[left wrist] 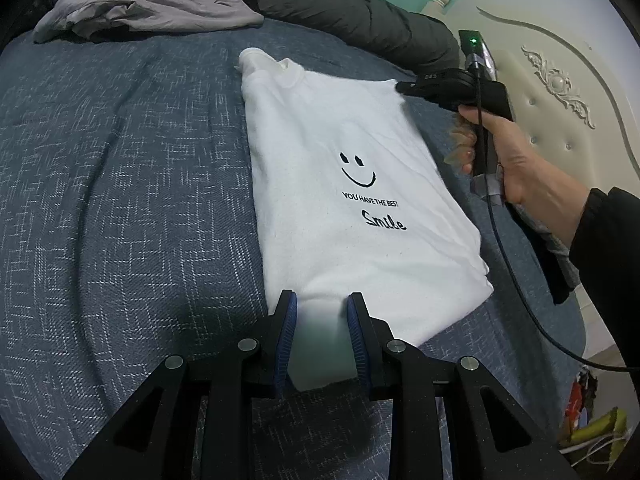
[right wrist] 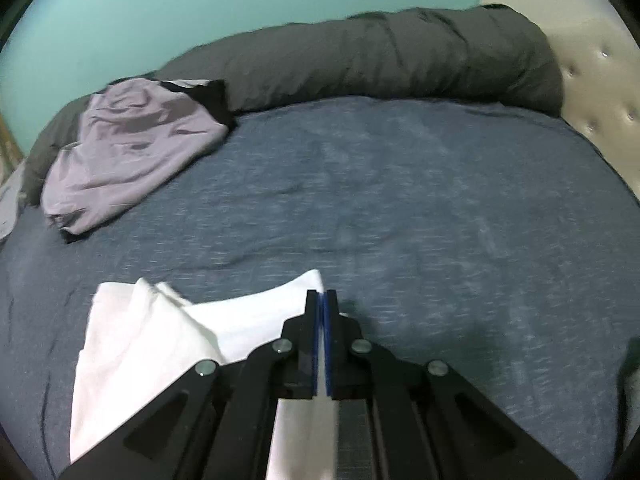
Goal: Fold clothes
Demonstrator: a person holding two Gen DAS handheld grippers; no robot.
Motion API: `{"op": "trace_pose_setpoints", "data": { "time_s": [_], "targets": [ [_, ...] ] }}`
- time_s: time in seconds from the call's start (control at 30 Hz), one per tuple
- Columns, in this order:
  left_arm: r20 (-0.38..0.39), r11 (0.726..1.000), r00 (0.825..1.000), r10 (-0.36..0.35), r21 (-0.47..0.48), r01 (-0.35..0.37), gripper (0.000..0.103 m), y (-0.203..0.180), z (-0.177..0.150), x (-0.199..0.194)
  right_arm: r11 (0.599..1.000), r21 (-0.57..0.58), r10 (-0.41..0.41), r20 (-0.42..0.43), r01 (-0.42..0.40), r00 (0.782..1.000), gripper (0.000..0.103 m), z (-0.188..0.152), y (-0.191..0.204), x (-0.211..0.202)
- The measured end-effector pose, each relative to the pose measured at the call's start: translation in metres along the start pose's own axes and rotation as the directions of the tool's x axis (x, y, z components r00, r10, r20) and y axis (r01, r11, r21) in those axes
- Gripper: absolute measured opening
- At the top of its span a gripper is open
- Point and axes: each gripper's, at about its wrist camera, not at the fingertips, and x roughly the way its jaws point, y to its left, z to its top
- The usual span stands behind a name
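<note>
White tee [left wrist: 360, 200] lies mid-fold on blue bedspread [left wrist: 120, 200], sides in, print up, well apart from the lilac garment [left wrist: 152, 0]. Step: lengthwise fold; next needs hem & shoulder lifted together. L gripper [left wrist: 322, 306] part open, hem bunched between pads, prob pinched. R gripper [right wrist: 321, 300] closed tight on shoulder corner

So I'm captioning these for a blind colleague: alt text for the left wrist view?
A white T-shirt with a smiley print lies on a blue bedspread, its hem between the left gripper pads. The right gripper pinches its shoulder.
</note>
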Motion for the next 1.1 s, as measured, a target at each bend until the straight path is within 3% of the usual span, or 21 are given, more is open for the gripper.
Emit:
{"op": "trace_pose_setpoints", "data": {
  "time_s": [0.1,0.23,0.4,0.57,0.67,0.7,0.73,0.8,1.03,1.1],
  "targets": [
    [0.001,1.0,1.0,0.0,0.001,0.0,0.028,0.0,0.0,-0.001,0.999,0.006,-0.047,-0.038,0.047,0.998,0.001,-0.003,-0.006,0.01],
    [-0.001,1.0,1.0,0.0,0.002,0.0,0.028,0.002,-0.001,-0.001,0.999,0.026,-0.034,-0.086,0.036,0.996,0.002,-0.011,-0.005,0.031],
    [-0.005,1.0,1.0,-0.002,-0.001,0.002,0.028,0.003,-0.001,0.0,0.996,0.036,-0.075,-0.044,0.076,0.996,0.003,-0.012,-0.009,0.015],
    [-0.006,0.999,1.0,-0.009,-0.032,0.009,0.029,0.006,0.002,-0.008,0.997,0.058,0.056,-0.046,-0.054,0.997,0.004,-0.036,-0.013,-0.032],
    [0.005,0.999,1.0,0.01,-0.052,-0.01,0.029,0.01,0.003,-0.016,0.988,0.065,0.145,-0.084,-0.139,0.986,0.011,-0.066,-0.009,-0.057],
    [0.003,0.998,1.0,0.015,-0.063,-0.015,0.029,0.013,0.003,-0.017,0.982,0.081,0.179,-0.093,-0.171,0.979,0.017,-0.078,-0.009,-0.064],
    [-0.004,0.997,1.0,0.015,-0.078,-0.015,0.029,0.016,0.002,-0.018,0.974,0.098,0.213,-0.101,-0.203,0.972,0.029,-0.09,-0.01,-0.07],
    [-0.012,0.994,1.0,0.013,-0.107,-0.014,0.03,0.021,0.002,-0.019,0.957,0.116,0.278,-0.123,-0.265,0.953,0.041,-0.113,-0.01,-0.08],
    [-0.02,0.994,0.999,0.031,-0.106,-0.033,0.03,0.016,-0.003,-0.016,0.961,0.061,0.274,-0.131,-0.268,0.953,0.041,-0.107,-0.007,-0.08],
    [-0.024,0.993,0.999,0.037,-0.109,-0.039,0.03,0.015,-0.005,-0.015,0.959,0.061,0.282,-0.157,-0.275,0.947,0.034,-0.108,-0.005,-0.074]
  ]
}}
